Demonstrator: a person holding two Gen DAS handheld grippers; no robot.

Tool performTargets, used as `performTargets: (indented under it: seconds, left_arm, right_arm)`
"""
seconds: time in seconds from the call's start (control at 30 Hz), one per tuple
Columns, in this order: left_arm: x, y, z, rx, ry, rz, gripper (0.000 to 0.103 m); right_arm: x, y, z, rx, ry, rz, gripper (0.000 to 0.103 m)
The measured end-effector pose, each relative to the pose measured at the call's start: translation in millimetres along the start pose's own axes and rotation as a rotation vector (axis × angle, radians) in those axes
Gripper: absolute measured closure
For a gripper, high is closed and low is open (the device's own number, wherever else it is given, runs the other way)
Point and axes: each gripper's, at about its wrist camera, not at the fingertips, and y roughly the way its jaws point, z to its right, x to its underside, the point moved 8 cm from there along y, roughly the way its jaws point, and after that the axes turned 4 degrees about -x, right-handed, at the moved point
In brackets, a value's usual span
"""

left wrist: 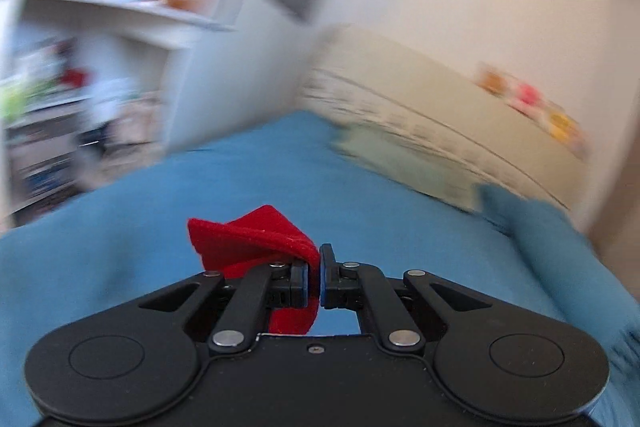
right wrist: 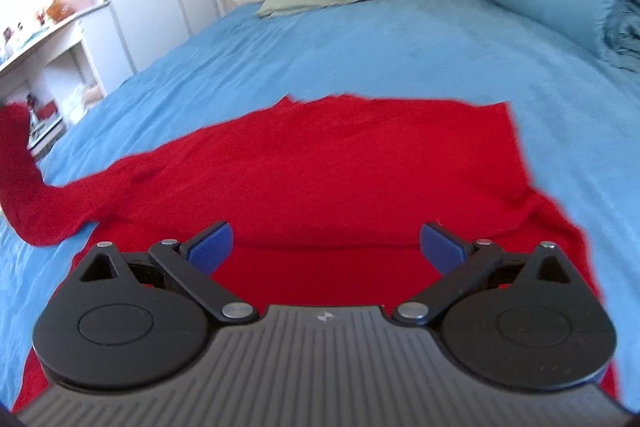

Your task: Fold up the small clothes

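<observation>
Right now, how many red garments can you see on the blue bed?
1. A single red knit garment lies spread on the blue bedsheet, below the open right hand-held gripper. Its far left end is lifted, pinched by the left hand-held gripper. Others could lie out of frame.

I could read no text, label, brand or number in either wrist view. The shelf clutter was too blurred to make anything out.

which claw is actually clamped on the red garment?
The left claw: shut, pinching the red garment. The right claw hangs open above it.
</observation>
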Motion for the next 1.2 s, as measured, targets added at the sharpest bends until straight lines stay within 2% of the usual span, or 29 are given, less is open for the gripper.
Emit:
performTargets:
  seconds: [0.13, 0.27, 0.43, 0.53, 0.7, 0.77, 0.9, 1.03, 1.2]
  left_arm:
    - [39.8, 25.6, 116.7, 0.147, 0.111, -0.074, 0.099]
    - [122.2, 54.1, 195.3, 0.202, 0.225, -0.214, 0.099]
    - [225.0, 73.6, 230.5, 0.197, 0.368, -0.377, 0.099]
    - [257.6, 73.1, 235.8, 0.181, 0.439, -0.408, 0.099]
    - [274.5, 71.5, 242.3, 0.191, 0.571, -0.399, 0.094]
    - [280.8, 63.2, 250.3, 0.219, 0.604, -0.390, 0.081]
    - [281.9, 55.5, 253.8, 0.269, 0.630, -0.386, 0.062]
    - [274.9, 43.8, 246.1, 0.295, 0.595, -0.391, 0.031]
    - [246.2, 22.4, 209.3, 0.289, 0.579, -0.362, 0.023]
  right_arm:
    - [-12.2, -24.6, 42.8, 0.042, 0.017, 0.048, 0.000]
    - [-15.9, -47.3, 85.3, 0.085, 0.026, 0.077, 0.000]
    - [-10.1, -64.7, 129.0, 0.128, 0.048, 0.071, 0.000]
    - [-4.4, -71.1, 149.4, 0.134, 0.066, 0.066, 0.000]
    - [0.0, -69.5, 165.1, 0.138, 0.078, 0.061, 0.000]
    - [0.8, -67.8, 167.5, 0.138, 0.091, 0.063, 0.000]
    - [2.8, -65.0, 167.8, 0.138, 0.109, 0.062, 0.000]
    - [1.2, -62.5, 163.0, 0.132, 0.104, 0.062, 0.000]
    - [-16.4, -54.4, 137.4, 0.092, 0.008, 0.078, 0.000]
